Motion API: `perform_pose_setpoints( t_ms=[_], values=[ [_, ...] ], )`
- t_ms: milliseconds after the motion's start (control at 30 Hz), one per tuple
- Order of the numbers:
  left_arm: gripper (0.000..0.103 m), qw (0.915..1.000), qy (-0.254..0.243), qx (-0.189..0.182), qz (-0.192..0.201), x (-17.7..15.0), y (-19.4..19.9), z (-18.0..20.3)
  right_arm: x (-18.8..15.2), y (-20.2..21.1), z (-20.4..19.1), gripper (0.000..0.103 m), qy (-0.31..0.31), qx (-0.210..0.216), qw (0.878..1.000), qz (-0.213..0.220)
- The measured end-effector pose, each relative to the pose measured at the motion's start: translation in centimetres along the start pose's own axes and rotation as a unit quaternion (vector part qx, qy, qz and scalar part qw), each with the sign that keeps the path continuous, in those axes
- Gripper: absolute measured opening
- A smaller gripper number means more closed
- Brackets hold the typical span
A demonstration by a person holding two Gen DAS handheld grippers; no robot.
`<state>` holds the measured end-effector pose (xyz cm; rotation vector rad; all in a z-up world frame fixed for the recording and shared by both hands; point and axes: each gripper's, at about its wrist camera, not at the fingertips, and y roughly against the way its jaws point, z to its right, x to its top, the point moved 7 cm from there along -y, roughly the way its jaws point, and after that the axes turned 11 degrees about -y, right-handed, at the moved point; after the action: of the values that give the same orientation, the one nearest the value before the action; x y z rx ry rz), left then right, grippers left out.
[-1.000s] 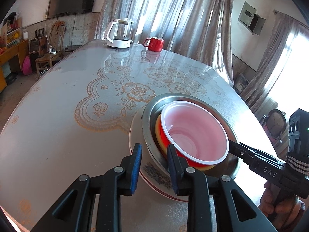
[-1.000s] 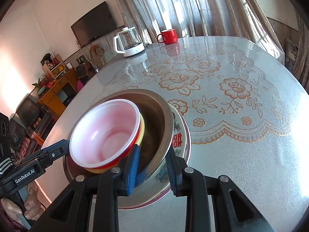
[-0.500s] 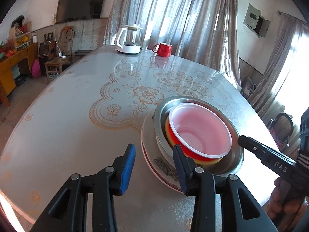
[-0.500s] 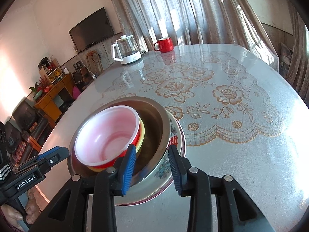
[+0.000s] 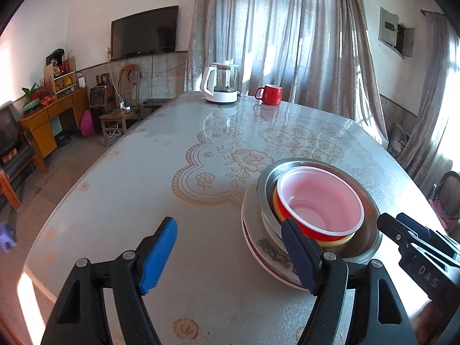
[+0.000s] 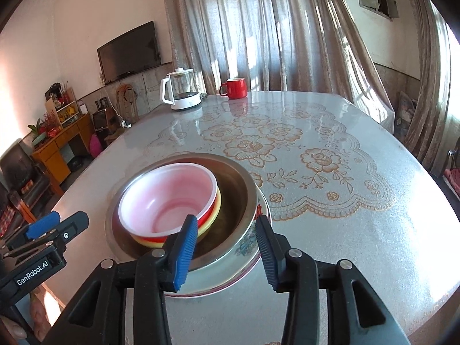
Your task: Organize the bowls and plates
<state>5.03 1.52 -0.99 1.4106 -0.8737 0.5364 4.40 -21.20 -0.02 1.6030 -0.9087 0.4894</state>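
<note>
A stack stands near the table's front edge: a patterned plate point(image 5: 266, 251) point(image 6: 247, 248) at the bottom, a steel bowl point(image 5: 371, 238) point(image 6: 235, 189) on it, then a yellow bowl point(image 5: 336, 240) point(image 6: 217, 205), and a red bowl with a pale pink inside point(image 5: 319, 201) point(image 6: 169, 198) on top. My left gripper point(image 5: 228, 230) point(image 6: 60, 224) is at the stack's left side, jaws opening wide, pads off the rim. My right gripper point(image 6: 225, 221) point(image 5: 392, 220) is at the stack's other side, jaws opening. The steel bowl's and plate's rims lie between its fingers, untouched.
The oval table point(image 5: 143, 187) has a glossy cloth with a flower pattern. A glass kettle point(image 5: 221, 86) point(image 6: 181, 89) and a red mug point(image 5: 270, 95) point(image 6: 235, 87) stand at its far end. Chairs, a wooden cabinet and curtains surround the table.
Both grippers, closed on the stack's rim a second ago, have opened and drawn back and up a little. The stack has stayed where it was on the table.
</note>
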Motion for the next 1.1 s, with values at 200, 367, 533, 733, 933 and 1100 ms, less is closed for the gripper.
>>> perform_pose_setpoints(
  t_ms=[200, 367, 533, 733, 933, 1100],
  values=[
    [0.082, 1.0000, 0.001, 0.008, 0.003, 0.01, 0.29, 0.01, 0.07, 0.34, -0.51, 0.042, 0.011, -0.002, 1.000, 0.011],
    [0.089, 0.9998, -0.012, 0.015, 0.009, 0.20, 0.58, 0.53, -0.02, 0.24, -0.52, 0.042, 0.011, -0.003, 1.000, 0.010],
    [0.093, 0.9998, -0.011, 0.013, 0.008, 0.28, 0.55, 0.76, 0.03, 0.32, -0.50, 0.042, 0.011, -0.003, 1.000, 0.011],
    [0.098, 0.9998, -0.010, 0.015, 0.012, 0.43, 0.73, 0.79, -0.01, 0.25, -0.55, 0.042, 0.009, -0.001, 1.000, 0.008],
    [0.102, 0.9996, -0.011, 0.020, 0.014, 0.51, 0.77, 0.68, 0.04, 0.16, -0.65, 0.042, 0.012, -0.002, 1.000, 0.010],
    [0.103, 0.9996, -0.010, 0.025, 0.009, 0.50, 0.68, 0.53, 0.08, 0.03, -0.77, 0.042, 0.013, 0.000, 1.000, 0.009]
  ],
)
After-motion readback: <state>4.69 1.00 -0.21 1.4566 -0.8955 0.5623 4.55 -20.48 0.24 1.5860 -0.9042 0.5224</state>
